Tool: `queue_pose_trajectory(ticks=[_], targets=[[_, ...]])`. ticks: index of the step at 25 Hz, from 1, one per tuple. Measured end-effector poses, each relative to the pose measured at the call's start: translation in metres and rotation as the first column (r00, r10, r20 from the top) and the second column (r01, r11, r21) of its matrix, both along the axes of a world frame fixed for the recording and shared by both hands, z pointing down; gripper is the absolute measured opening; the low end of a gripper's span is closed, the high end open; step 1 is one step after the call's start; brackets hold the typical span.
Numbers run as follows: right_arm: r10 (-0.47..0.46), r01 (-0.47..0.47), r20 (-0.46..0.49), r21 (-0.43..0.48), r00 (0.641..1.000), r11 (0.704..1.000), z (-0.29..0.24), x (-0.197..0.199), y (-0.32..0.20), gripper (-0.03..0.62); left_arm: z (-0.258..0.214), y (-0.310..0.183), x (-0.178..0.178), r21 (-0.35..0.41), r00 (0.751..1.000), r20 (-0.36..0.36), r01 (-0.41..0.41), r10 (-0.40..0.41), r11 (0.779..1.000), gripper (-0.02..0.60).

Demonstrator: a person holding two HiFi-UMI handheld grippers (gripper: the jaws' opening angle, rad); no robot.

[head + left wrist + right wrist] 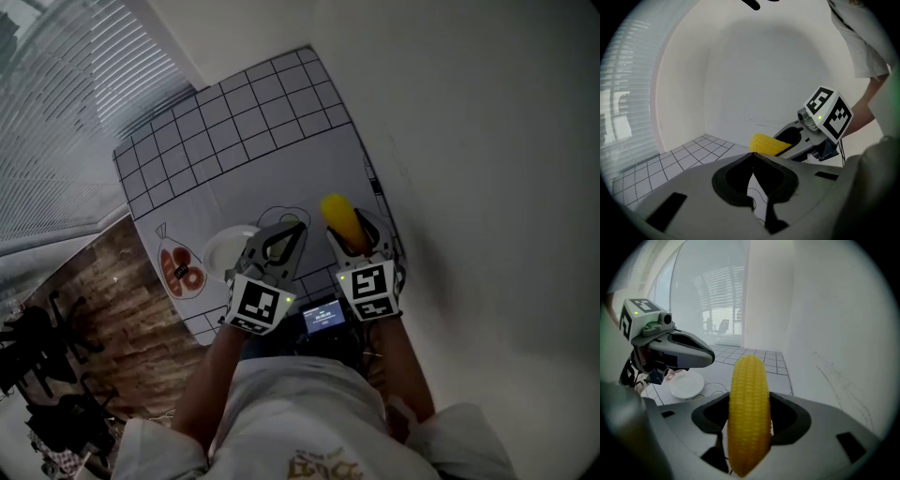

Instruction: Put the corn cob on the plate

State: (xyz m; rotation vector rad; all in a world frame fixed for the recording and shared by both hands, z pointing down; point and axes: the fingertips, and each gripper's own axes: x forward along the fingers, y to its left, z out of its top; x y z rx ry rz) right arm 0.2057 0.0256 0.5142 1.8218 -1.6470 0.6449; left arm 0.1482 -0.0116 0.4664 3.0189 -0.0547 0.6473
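A yellow corn cob (749,413) stands lengthwise between the jaws of my right gripper (750,427), which is shut on it and holds it above the mat. In the head view the corn cob (339,217) sticks forward out of the right gripper (354,234). From the left gripper view the corn cob (766,144) shows just beyond my jaw tips. My left gripper (752,157) is shut with nothing in it, and in the head view the left gripper (281,239) hangs beside the right one. The small white plate (227,251) lies on the mat left of it, and the plate (687,383) also shows low at the left.
A white mat with a black grid (234,122) covers the table, with printed food outlines (181,270) near the plate. A pale wall (487,169) runs along the right. Window blinds (66,103) stand at the left. A small lit screen (322,317) sits at my chest.
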Motion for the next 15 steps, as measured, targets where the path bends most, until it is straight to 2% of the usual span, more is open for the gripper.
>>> queue_pose_trajectory(ticks=[9, 15], targets=[[-0.04, 0.04, -0.016, 0.007, 0.999, 0.999, -0.012, 0.001, -0.012, 0.255, -0.011, -0.018, -0.015, 0.016, 0.998, -0.016, 0.064, -0.064, 0.998, 0.008], [-0.121, 0.121, -0.024, 0.009, 0.992, 0.993, -0.013, -0.018, -0.029, 0.255, -0.016, -0.034, -0.037, 0.035, 0.989, -0.016, 0.145, -0.144, 0.989, 0.008]])
